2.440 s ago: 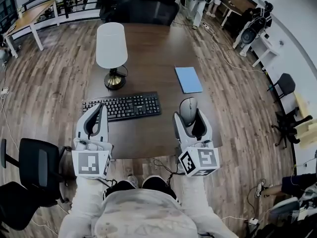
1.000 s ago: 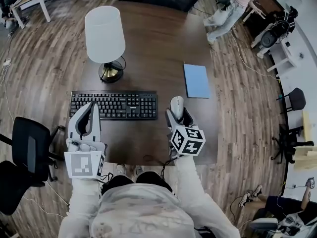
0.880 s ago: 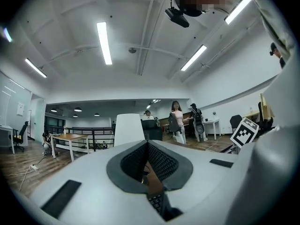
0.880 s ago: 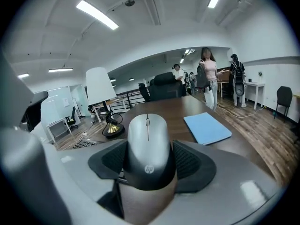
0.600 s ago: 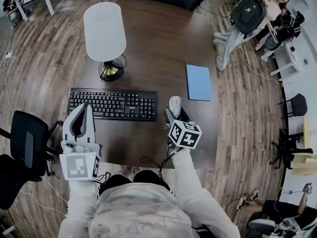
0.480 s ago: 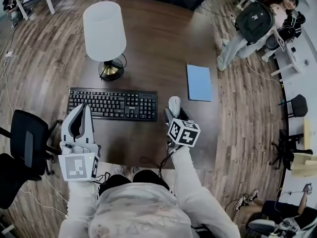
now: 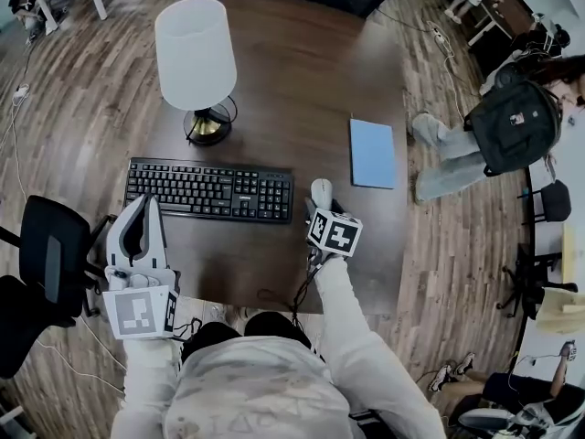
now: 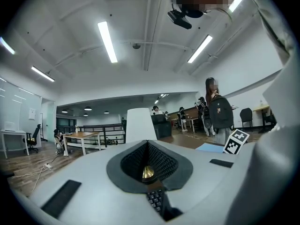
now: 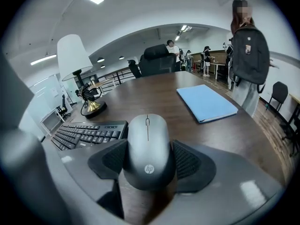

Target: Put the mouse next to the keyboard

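Observation:
A grey mouse [image 7: 321, 191] sits between the jaws of my right gripper [image 7: 322, 205], just off the right end of the black keyboard [image 7: 208, 189] on the dark wooden table [image 7: 302, 80]. In the right gripper view both pads press the sides of the mouse [image 9: 147, 146], with the keyboard [image 9: 89, 131] close on its left. I cannot tell whether the mouse touches the tabletop. My left gripper [image 7: 141, 210] hovers at the table's near left corner, in front of the keyboard; its jaws meet with nothing between them in the left gripper view [image 8: 149, 172].
A white-shaded lamp [image 7: 195, 58] stands behind the keyboard. A blue notebook [image 7: 372, 153] lies to the mouse's far right. A black office chair [image 7: 46, 263] stands left of the table, and a person with a backpack [image 7: 512, 126] stands on the right.
The right gripper carried the mouse left until it came level with the keyboard's right end; in the last half second it barely shifted. The person with the backpack walked nearer along the right.

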Demonstrator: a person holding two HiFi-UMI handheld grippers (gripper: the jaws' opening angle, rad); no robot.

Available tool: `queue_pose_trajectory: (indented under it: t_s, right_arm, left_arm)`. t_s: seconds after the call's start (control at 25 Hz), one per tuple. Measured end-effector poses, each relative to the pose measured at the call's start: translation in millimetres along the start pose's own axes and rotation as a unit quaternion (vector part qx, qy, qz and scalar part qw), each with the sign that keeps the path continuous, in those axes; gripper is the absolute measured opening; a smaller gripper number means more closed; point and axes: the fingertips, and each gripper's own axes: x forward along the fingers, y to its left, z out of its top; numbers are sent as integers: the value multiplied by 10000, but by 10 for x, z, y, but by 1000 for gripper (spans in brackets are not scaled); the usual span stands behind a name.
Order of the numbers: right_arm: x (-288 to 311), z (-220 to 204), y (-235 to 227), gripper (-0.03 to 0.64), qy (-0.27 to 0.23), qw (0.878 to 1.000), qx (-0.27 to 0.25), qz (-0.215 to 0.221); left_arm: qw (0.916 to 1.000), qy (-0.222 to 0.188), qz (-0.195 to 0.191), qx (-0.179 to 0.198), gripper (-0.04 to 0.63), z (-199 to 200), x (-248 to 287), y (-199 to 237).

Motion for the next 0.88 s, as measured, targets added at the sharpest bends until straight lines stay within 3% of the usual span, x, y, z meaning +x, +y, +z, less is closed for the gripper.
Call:
queue_pose_trajectory:
  t_s: [0.6, 0.88]
  right_arm:
    - [213, -135, -95, 311, 548, 9967, -167, -583]
    - [239, -151, -98, 314, 633, 9957, -198, -640]
  left_arm:
    - [9992, 149, 360, 31, 5, -78, -147, 239]
    - [9991, 155, 388, 17, 5, -108, -149, 268]
